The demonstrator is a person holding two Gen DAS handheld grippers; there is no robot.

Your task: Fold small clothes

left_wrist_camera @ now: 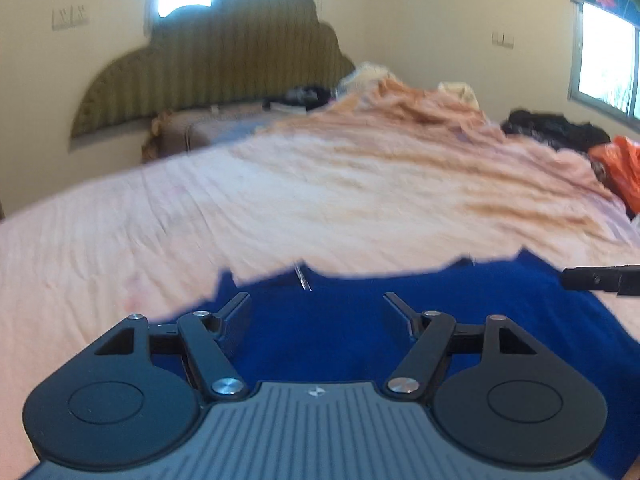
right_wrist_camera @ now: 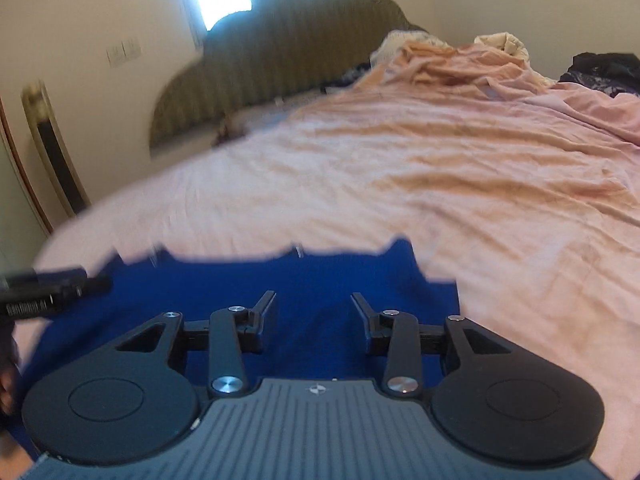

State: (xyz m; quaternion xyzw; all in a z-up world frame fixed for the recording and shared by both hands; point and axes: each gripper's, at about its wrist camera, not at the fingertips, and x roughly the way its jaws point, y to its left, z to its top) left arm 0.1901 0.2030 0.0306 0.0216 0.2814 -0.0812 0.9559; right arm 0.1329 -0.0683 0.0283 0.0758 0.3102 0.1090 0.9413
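Observation:
A bright blue garment (left_wrist_camera: 340,320) lies flat on the pink bedsheet (left_wrist_camera: 280,200) at the near edge of the bed. My left gripper (left_wrist_camera: 316,300) hovers over its left part, open, nothing between the fingers. In the right wrist view the same blue garment (right_wrist_camera: 312,284) spreads under my right gripper (right_wrist_camera: 313,298), which is also open and holds nothing. The other gripper's black finger shows at the right edge of the left view (left_wrist_camera: 600,278) and at the left edge of the right view (right_wrist_camera: 52,286). Both views are blurred by motion.
A rumpled peach blanket (left_wrist_camera: 420,120) is heaped at the far side of the bed. Dark clothes (left_wrist_camera: 552,128) and an orange item (left_wrist_camera: 620,168) lie at the far right. A padded olive headboard (left_wrist_camera: 224,56) stands against the wall. Bare sheet stretches beyond the garment.

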